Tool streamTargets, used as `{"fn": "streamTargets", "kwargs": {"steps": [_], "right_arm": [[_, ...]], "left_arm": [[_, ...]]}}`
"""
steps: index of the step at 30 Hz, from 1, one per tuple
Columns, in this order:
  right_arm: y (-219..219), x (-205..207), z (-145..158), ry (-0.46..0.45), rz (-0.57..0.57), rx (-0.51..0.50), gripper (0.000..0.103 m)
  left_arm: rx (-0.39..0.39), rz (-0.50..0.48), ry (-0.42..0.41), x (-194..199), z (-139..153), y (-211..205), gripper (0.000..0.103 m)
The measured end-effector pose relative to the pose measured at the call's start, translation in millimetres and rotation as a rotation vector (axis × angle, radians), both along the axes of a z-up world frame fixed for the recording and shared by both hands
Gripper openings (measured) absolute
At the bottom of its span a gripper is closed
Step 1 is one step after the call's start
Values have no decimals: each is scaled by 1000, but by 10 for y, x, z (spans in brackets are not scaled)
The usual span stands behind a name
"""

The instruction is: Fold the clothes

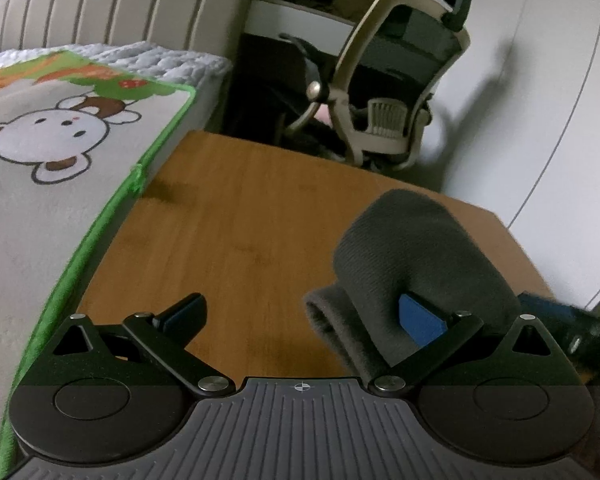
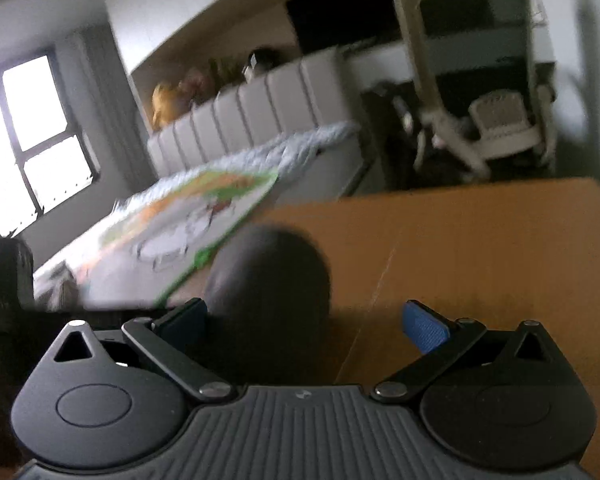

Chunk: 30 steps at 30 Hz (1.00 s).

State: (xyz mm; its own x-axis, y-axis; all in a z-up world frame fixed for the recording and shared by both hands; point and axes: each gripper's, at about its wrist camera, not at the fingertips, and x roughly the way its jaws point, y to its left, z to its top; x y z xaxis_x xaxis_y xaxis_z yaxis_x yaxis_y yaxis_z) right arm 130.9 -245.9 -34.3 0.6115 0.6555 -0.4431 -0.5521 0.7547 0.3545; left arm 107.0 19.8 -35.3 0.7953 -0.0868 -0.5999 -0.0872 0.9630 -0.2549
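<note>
The grey cloth lies bundled in a soft, rolled heap on the wooden surface, toward its right side in the left wrist view, with one rolled edge turned toward the camera. In the right wrist view the same cloth shows as a dark, blurred mound sitting near the surface's left edge.

The left hand-held gripper is spread wide; its right blue pad lies against the cloth's near side, while the left finger stands over bare wood, apart from the fabric. Nothing is pinched between them.

The right hand-held gripper is also spread wide. The cloth sits just ahead of its left finger; whether they touch cannot be told through the blur. Its right pad is over bare wood.

Beside the surface runs a bed with a cartoon bear blanket edged in green, and a padded headboard behind it. An office chair stands beyond the far edge of the surface, by a pale wall. A bright window shows at the left of the right wrist view.
</note>
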Motion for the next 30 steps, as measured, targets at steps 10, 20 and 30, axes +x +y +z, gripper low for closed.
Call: {"fn": "streamTargets", "kwargs": {"steps": [10,20,30], "right_arm": [[138,-209,-117,-20,-17,-36,103],[166,-277,-86,-60,-38,-59,103],[85,-238,-114,-25,-51,-9,103]], "left_arm": [[-39,51,-11,-92,72,98,103],[-99,25,-68,-91,47,-19,103],[-105,69,-96,-110,-187,48,103]]}}
